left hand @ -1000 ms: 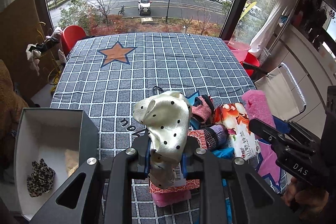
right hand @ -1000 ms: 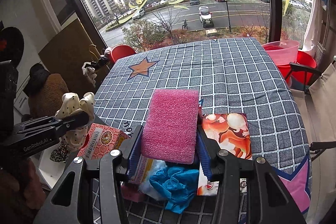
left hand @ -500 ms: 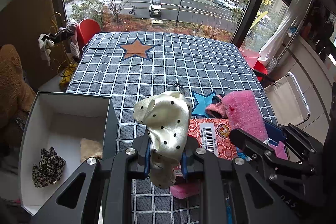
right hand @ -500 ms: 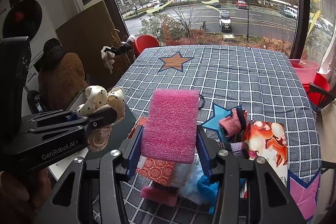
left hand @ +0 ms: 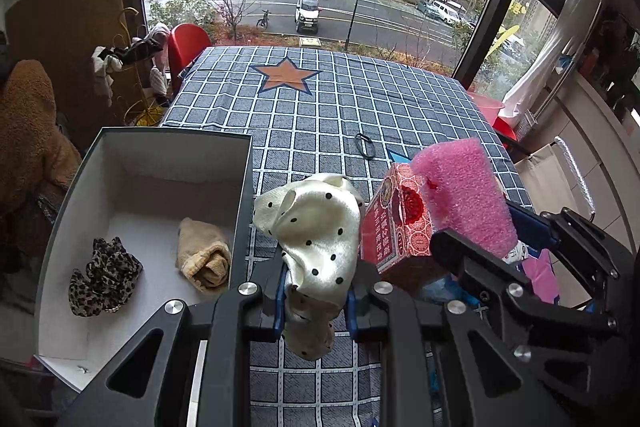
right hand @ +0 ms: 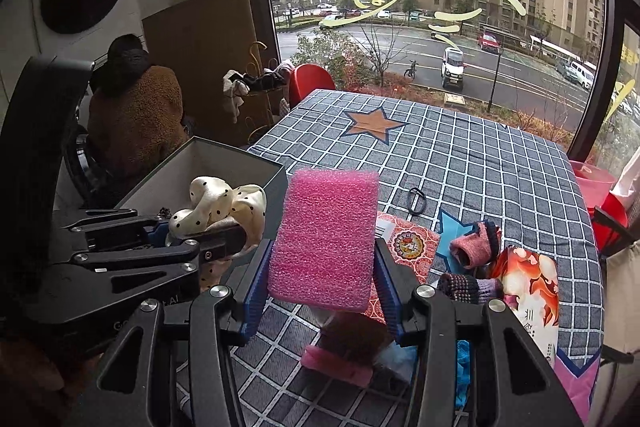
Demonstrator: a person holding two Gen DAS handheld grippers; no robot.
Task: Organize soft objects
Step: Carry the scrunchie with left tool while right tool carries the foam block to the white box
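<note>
We see the left gripper (left hand: pixel 314 303) with its jaws pinching a cream polka-dot scrunchie (left hand: pixel 316 227) above the table (left hand: pixel 360 107), just right of the white box (left hand: pixel 160 163). Inside the box lie a leopard scrunchie (left hand: pixel 104 281) and a beige rolled cloth (left hand: pixel 204 259). The right gripper (right hand: pixel 320 291) has its jaws clamped on a pink sponge (right hand: pixel 326 239), whose lower edge hides the heap beneath. Of that heap we make out only a red patterned box (right hand: pixel 408 239) and 2 knitted pieces (right hand: pixel 476 247); the rest is hidden.
</note>
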